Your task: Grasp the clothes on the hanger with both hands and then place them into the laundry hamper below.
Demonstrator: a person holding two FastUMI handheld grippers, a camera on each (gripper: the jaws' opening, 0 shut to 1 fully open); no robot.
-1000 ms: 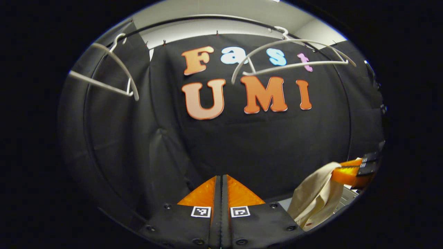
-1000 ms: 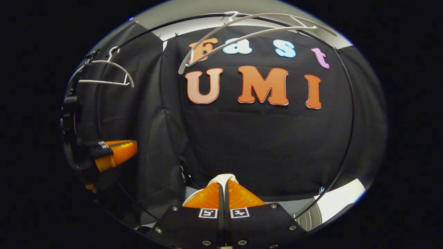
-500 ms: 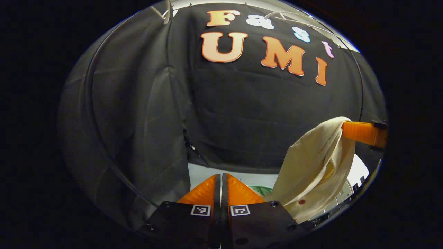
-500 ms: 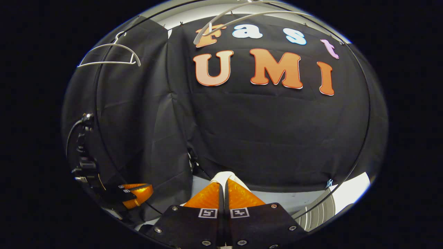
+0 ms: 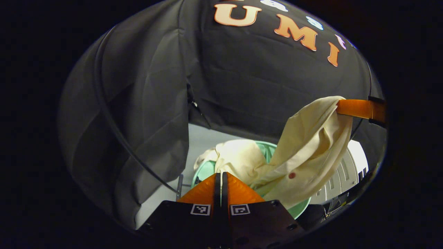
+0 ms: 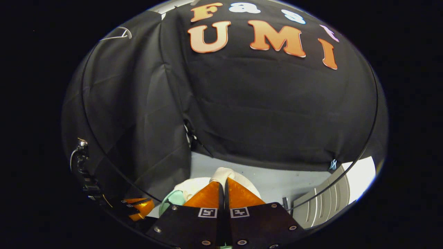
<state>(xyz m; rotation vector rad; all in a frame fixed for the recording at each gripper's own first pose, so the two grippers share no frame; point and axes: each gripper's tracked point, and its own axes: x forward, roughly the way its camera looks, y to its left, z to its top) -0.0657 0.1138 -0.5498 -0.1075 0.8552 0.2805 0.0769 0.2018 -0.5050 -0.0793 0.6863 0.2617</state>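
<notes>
A cream garment (image 5: pixel 311 145) with a small red button hangs from my right gripper (image 5: pixel 341 106) at the right of the left gripper view. Its lower folds drape into the mint-green hamper (image 5: pixel 300 207), where more cream cloth (image 5: pixel 238 155) lies heaped. In the right gripper view my right gripper (image 6: pixel 223 180) is shut on a bunch of the garment (image 6: pixel 221 172), with the hamper (image 6: pixel 174 199) just below to the left. My left gripper (image 5: pixel 221 174) is shut above the hamper's near side, and no cloth shows between its fingers. It also appears low on the left (image 6: pixel 142 207).
A white slatted unit (image 5: pixel 346 173) stands right of the hamper on the pale floor (image 6: pixel 277 180). A thin dark frame rod (image 5: pixel 138 155) curves down on the left. One bare white hanger (image 6: pixel 119 33) hangs high at upper left.
Both grippers have dropped and tipped downward. The hangers have slid up out of the left gripper view, the hamper has come into view, and the garment now reaches into it.
</notes>
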